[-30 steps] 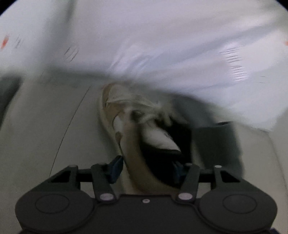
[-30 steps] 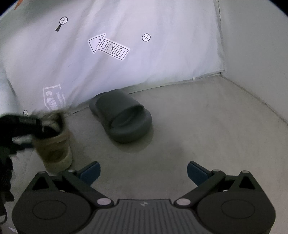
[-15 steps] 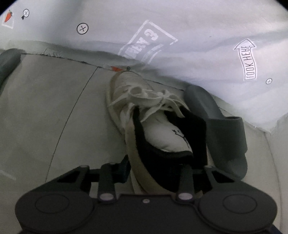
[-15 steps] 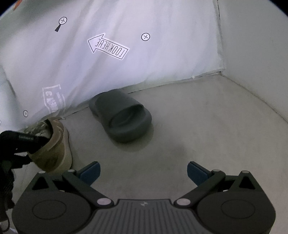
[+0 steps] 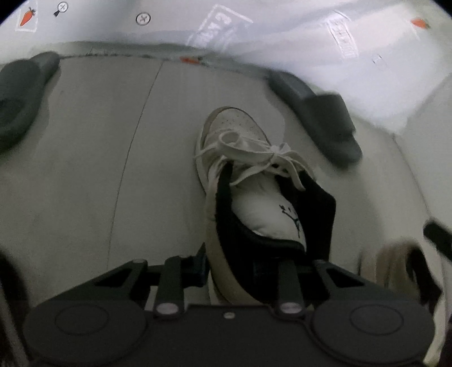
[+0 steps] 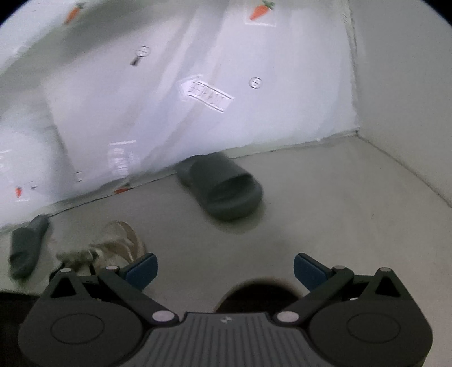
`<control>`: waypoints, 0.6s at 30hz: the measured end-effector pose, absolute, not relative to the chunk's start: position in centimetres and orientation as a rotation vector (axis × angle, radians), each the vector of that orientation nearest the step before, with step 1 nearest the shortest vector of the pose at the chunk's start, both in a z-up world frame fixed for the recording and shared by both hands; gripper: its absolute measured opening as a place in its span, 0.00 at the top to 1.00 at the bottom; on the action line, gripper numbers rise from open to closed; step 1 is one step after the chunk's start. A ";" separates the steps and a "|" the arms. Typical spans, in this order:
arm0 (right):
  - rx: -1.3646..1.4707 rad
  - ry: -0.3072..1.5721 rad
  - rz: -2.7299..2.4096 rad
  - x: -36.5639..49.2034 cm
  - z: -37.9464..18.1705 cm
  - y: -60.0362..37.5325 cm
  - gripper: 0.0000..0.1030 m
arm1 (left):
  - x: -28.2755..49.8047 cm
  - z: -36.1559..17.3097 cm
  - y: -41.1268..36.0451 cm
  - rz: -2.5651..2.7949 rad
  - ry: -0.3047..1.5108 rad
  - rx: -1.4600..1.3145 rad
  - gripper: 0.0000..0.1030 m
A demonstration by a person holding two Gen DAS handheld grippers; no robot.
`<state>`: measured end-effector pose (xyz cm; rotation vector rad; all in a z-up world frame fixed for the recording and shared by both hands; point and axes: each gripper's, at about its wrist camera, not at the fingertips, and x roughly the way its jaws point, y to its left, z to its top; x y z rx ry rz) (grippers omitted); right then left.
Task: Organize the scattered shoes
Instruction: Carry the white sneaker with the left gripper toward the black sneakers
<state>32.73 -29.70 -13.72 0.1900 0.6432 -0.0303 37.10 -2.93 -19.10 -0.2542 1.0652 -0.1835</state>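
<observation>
Firmly clamped: left gripper [image 5: 240, 264] fingers grip the sneaker [image 5: 254, 180] by its heel collar at lower centre.
Outward, its long axis runs toe-first toward the wall, right of a grey slide [image 5: 316, 113]; the right gripper [image 6: 224, 266] hangs spread, empty.

I see a grey floor [image 6: 325, 214] meeting a white sheet [image 6: 175, 135] printed with carrots [image 6: 261, 10] and an arrow label [image 6: 204, 93].
</observation>
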 end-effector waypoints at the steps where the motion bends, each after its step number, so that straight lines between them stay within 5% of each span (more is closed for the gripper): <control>1: 0.185 0.645 -0.013 31.9 -13.5 -29.3 0.01 | 36.1 -19.1 -2.8 -0.193 1.076 -0.253 0.73; 18: 0.081 0.763 0.230 22.4 -12.0 -22.9 0.01 | 25.2 -18.4 -1.4 -0.287 1.134 -0.208 0.73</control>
